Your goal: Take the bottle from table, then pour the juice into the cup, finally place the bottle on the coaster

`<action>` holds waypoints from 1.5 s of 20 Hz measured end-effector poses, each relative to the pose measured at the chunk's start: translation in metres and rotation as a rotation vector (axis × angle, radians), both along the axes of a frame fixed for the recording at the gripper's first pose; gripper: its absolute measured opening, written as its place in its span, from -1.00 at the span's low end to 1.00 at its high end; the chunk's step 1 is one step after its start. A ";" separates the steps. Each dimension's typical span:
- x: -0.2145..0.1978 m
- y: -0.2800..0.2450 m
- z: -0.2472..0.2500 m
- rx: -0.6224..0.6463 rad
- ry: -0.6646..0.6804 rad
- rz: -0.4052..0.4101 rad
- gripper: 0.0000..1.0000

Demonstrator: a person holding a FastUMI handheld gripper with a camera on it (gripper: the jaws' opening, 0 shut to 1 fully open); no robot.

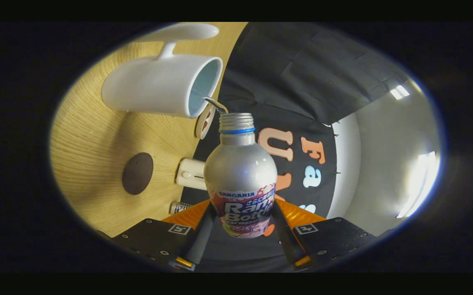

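Note:
My gripper (239, 229) is shut on a silver bottle (239, 172) with a printed label and an uncapped threaded neck. The view is rolled onto its side, so the bottle is tipped over toward a white mug (158, 84) with a pale blue inside. A thin stream of liquid (217, 105) runs from the bottle's mouth across the mug's rim. The mug stands on the wooden table (89, 139), just beyond the bottle's neck. A dark brown round coaster (137, 173) lies on the table beside the mug, off to the side of the fingers.
A small white box-like object (190, 173) sits at the table's edge near the booth wall. A round white disc with red marks (205, 121) lies by the mug's rim. A small ribbed metal cap (179, 207) rests close to one finger.

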State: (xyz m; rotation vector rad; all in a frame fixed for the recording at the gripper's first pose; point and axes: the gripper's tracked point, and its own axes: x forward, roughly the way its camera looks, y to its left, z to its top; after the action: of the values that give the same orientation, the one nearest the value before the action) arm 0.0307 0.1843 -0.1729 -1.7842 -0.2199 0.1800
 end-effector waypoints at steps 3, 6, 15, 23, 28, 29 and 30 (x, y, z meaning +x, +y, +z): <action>0.000 0.001 0.001 -0.013 -0.007 -0.001 0.52; 0.000 0.002 0.001 -0.023 -0.006 0.010 0.52; 0.004 0.007 0.002 -0.066 0.007 0.036 0.52; 0.004 0.015 0.002 -0.106 0.020 0.072 0.52; 0.009 0.015 0.013 -0.130 -0.014 0.080 0.52; 0.009 0.015 0.015 -0.135 -0.019 0.082 0.52; 0.008 0.015 0.016 -0.140 -0.022 0.083 0.52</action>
State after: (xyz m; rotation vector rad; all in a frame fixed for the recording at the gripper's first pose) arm 0.0387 0.1990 -0.1573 -1.9182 -0.3037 0.2395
